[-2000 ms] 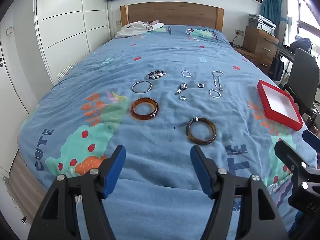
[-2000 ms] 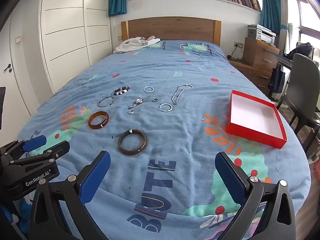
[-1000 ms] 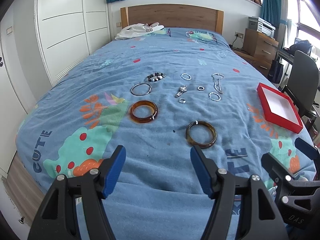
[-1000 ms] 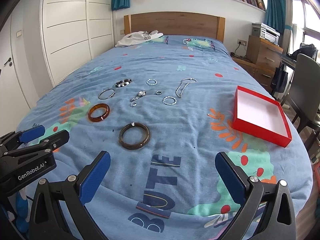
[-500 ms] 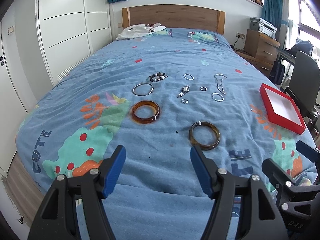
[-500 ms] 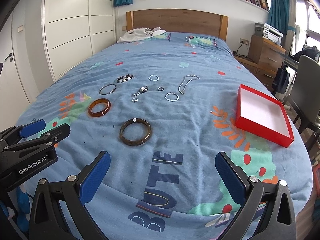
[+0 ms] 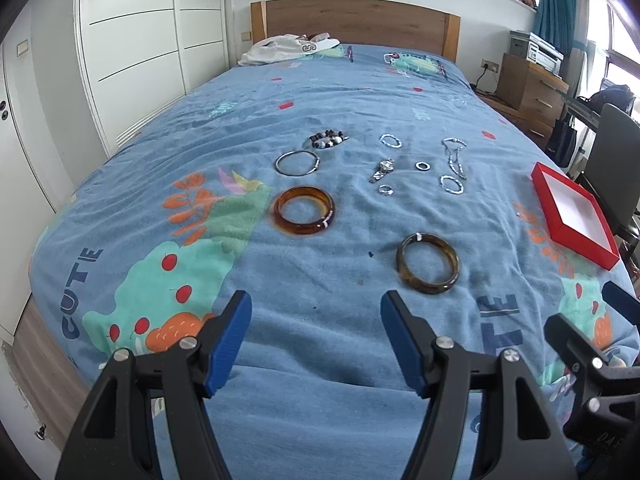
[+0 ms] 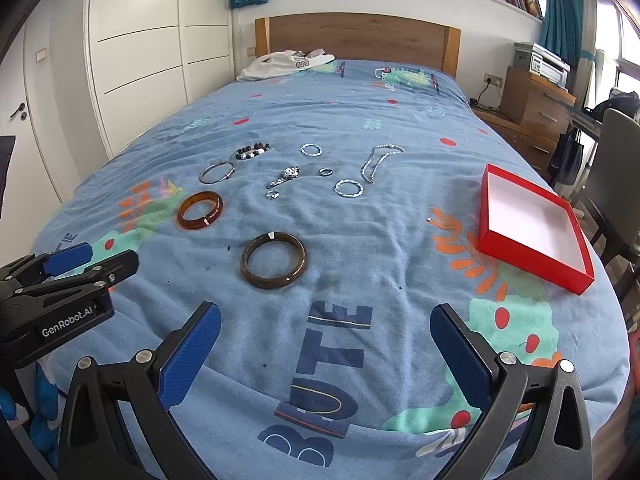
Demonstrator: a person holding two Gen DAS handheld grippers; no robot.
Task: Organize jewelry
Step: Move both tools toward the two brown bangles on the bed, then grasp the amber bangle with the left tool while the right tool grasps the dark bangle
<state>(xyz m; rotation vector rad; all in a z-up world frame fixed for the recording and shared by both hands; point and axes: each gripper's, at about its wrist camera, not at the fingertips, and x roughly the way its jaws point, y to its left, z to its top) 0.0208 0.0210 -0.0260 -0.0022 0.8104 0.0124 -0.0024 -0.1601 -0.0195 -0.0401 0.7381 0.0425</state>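
Right wrist view: jewelry spread on a blue bedspread (image 8: 360,92).
Dark bangle (image 8: 274,260): nearest, 11 o'clock of right gripper (image 8: 324,354).
Red box (image 8: 532,226): empty, 2 o'clock.
Right gripper: jaws wide apart, holding nothing.
Left gripper (image 7: 316,338): jaws apart, holding nothing.

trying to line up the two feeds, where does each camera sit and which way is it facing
Left wrist: on the left tool, facing up the bed toward the headboard; its open blue fingers and the right tool's tip show.
Right wrist: on the right tool, same heading; the left tool shows at left.
Shared: dark bangle, amber bangle, red box.
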